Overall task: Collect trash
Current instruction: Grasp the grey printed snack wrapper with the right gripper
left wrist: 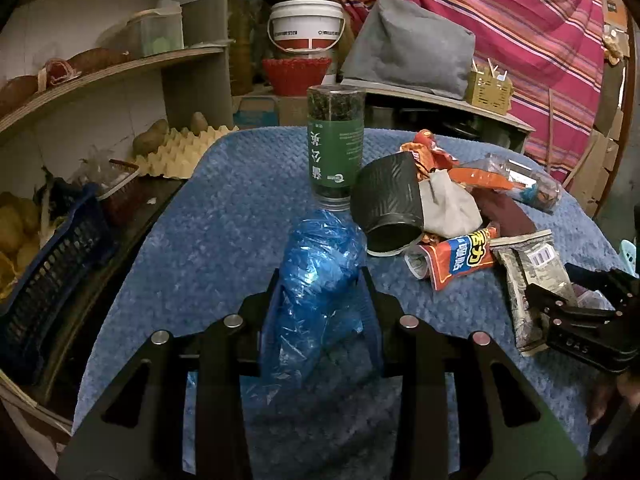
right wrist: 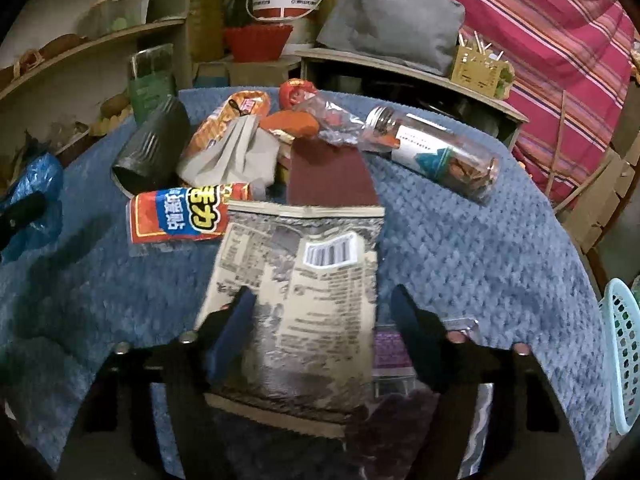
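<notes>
crumpled blue bag [left wrist: 320,288], printed pouch [right wrist: 304,300] (barcode up)

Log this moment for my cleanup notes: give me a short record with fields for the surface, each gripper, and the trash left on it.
surface: blue cloth
left gripper: shut on blue plastic bag
right gripper: jaws either side of a beige snack packet; right finger not touching it
upright: green jar
lying down: black cup, clear jar
pile: orange wrappers, grey tissue, red and blue packet
</notes>
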